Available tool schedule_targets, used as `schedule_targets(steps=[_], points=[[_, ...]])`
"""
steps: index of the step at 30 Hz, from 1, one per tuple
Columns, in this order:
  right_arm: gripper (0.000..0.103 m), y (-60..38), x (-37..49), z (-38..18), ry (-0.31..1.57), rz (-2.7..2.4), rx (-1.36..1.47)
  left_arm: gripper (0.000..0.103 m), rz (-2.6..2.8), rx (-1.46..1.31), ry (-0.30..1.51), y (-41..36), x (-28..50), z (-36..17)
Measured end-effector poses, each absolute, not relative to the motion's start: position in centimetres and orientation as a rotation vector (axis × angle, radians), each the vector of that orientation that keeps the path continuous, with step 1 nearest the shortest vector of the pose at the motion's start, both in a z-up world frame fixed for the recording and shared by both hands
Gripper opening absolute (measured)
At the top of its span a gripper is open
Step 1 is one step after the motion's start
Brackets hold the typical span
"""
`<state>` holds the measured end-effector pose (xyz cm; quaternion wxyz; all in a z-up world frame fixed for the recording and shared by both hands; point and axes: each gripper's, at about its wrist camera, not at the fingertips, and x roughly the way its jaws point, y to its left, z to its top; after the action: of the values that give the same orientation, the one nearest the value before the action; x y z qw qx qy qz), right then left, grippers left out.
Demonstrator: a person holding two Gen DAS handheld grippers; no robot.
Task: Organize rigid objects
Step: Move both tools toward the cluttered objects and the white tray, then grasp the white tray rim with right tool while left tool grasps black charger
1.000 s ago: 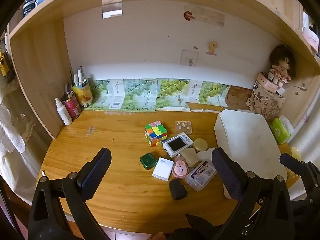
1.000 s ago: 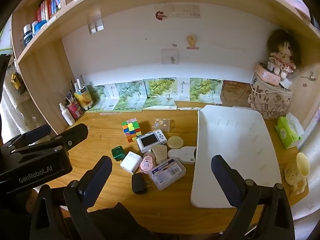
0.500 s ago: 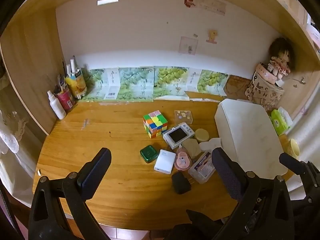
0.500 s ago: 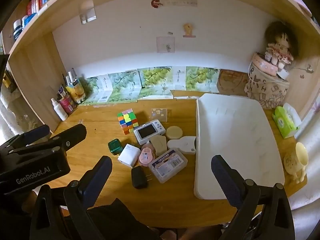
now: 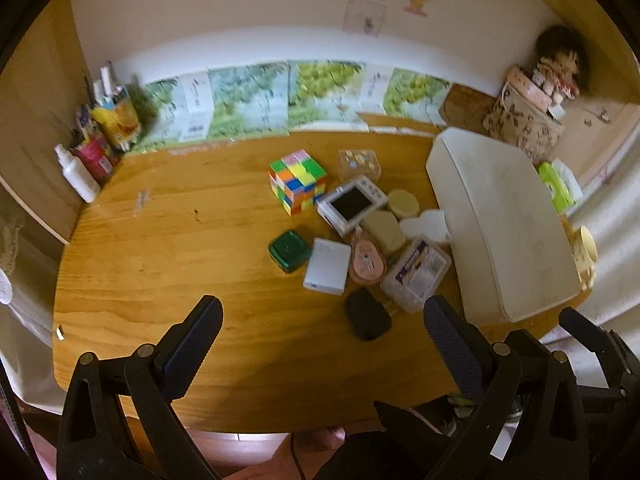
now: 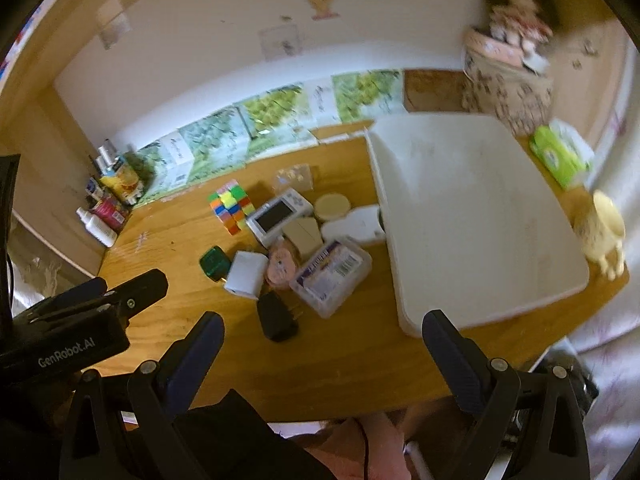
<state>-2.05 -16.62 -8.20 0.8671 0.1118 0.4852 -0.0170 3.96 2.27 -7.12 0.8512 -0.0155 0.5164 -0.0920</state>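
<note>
Small rigid items lie clustered mid-desk: a colourful puzzle cube (image 5: 298, 182) (image 6: 232, 206), a white device with a dark screen (image 5: 352, 204) (image 6: 279, 214), a green box (image 5: 289, 251) (image 6: 214, 263), a white charger block (image 5: 326, 266) (image 6: 247, 274), a black plug adapter (image 5: 367, 319) (image 6: 275, 316) and a clear labelled case (image 5: 416, 273) (image 6: 330, 272). A white tray (image 5: 500, 224) (image 6: 472, 216) stands empty to their right. My left gripper (image 5: 320, 328) hovers open over the desk's near edge. Open too, my right gripper (image 6: 322, 338) hangs near the tray's front corner.
Bottles and tubes (image 5: 96, 144) crowd the back left corner. A doll on a patterned bag (image 5: 532, 116), a green tissue pack (image 5: 554, 190) and a yellow cup (image 6: 604, 228) sit at the right. Leaf-print sheets (image 5: 280, 96) line the back wall.
Both cameras have tilted down and come closer to the desk, so the shelf above is out of view. Nothing on the desk has moved and both grippers remain open.
</note>
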Motion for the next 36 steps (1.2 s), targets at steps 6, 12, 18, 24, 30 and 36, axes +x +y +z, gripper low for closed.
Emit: schedule_targets(steps=[6, 12, 18, 24, 30, 36], points=[[0.100, -20.0, -2.6, -9.9, 1.085, -0.122, 0.374, 0.101, -0.225, -0.021, 1.225, 1.3, 4.7, -9.4], [0.096, -24.6, -2.8, -11.0, 1.113, -0.219, 0.453, 0.101, -0.231, -0.059, 1.382, 0.6, 5.8, -12.2], [0.095, -30.7, -3.0, -11.4, 1.122, -0.308, 0.523, 0.101, -0.205, -0.169, 1.511, 0.3, 7.1, -14.5], [0.092, -36.9, -2.2, -11.7, 1.154, -0.385, 0.605, 0.101, -0.106, -0.220, 1.589, -0.2, 8.6, -16.3], [0.087, -40.8, -0.3, -12.4, 1.199, -0.446, 0.569, 0.100, -0.036, -0.263, 1.664, -1.0, 9.8, -18.7], [0.082, -43.9, 1.8, -14.2, 1.255, -0.460, 0.528, 0.100, 0.019, -0.294, 1.723, -1.3, 10.2, -21.1]])
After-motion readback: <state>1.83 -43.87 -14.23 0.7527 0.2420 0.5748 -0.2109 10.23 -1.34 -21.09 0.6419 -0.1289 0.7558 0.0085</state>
